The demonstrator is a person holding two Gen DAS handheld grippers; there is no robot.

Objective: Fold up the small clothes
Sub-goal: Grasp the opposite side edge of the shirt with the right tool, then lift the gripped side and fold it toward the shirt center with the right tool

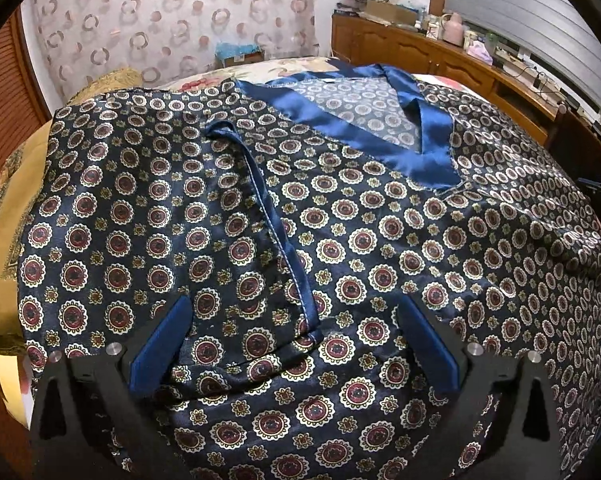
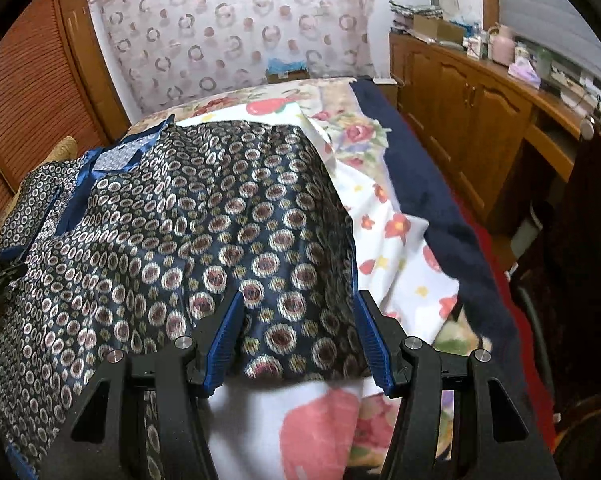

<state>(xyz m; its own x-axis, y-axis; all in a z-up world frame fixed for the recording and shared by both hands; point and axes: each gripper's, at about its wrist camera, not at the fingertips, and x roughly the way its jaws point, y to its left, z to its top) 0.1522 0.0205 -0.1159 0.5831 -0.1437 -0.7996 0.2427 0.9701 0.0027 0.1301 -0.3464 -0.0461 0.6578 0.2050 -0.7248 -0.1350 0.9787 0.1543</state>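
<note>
A dark navy satin top (image 1: pixel 140 220) with a medallion print lies spread on the bed, its shiny blue V-neck collar (image 1: pixel 364 136) at the far side. One sleeve is folded inward across the body, and its blue hem (image 1: pixel 268 220) runs diagonally toward me. My left gripper (image 1: pixel 292 308) stands wide open just above the cloth, with the end of that sleeve between the fingers and neither pad touching it. In the right wrist view the top (image 2: pixel 220 200) fills the left half. My right gripper (image 2: pixel 298 300) is open over its near right corner, the fabric edge running along the right finger.
The bed carries a white floral sheet (image 2: pixel 380 220) and a navy blanket (image 2: pixel 440 200) along its right side. A wooden cabinet (image 2: pixel 480 120) with clutter on top lines the right wall. A yellow pillow (image 1: pixel 4 240) lies at the left, beside a slatted wooden door (image 2: pixel 28 80).
</note>
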